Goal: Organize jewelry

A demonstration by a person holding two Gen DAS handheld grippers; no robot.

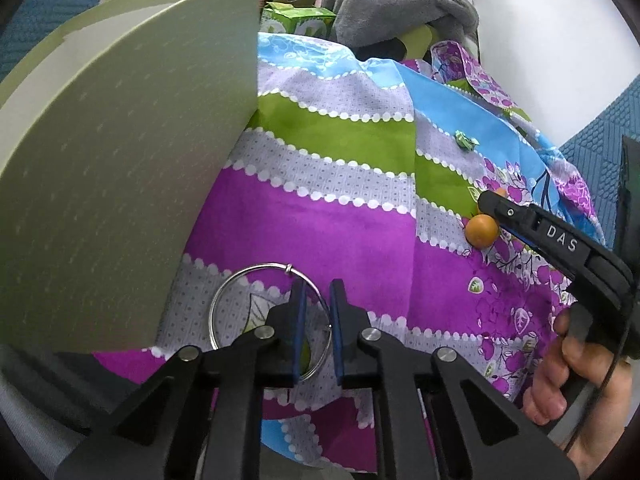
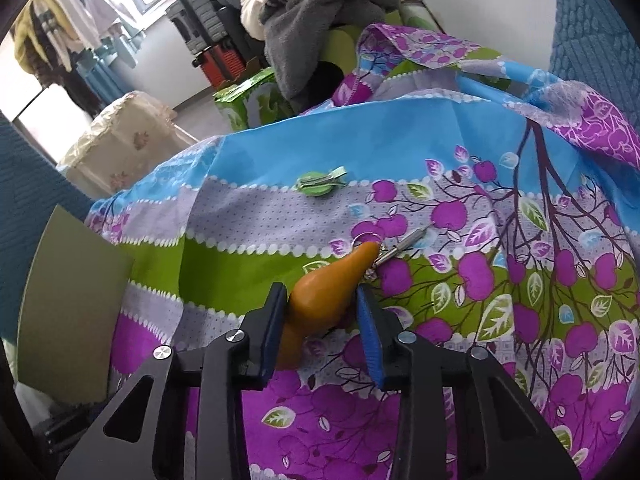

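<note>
A thin silver bangle [image 1: 240, 280] lies on the patterned cloth [image 1: 340, 208]. My left gripper [image 1: 318, 292] is open, its fingers straddling the bangle's right rim without closing on it. An orange gourd-shaped pendant [image 2: 324, 292] with a small metal ring and pin lies on the cloth; it also shows in the left wrist view [image 1: 482, 230]. My right gripper [image 2: 320, 300] is open around the pendant's wide end, the left pad close to it; it shows in the left wrist view too [image 1: 490, 202]. A small green clip [image 2: 320, 182] lies farther back, also in the left wrist view [image 1: 466, 140].
A pale green box lid [image 1: 128, 168] stands upright at the left, close to the bangle. A green carton [image 2: 252, 96] and a grey fleece pile [image 2: 320, 20] lie behind the cloth. A blue textured cushion [image 2: 592, 32] is at the right.
</note>
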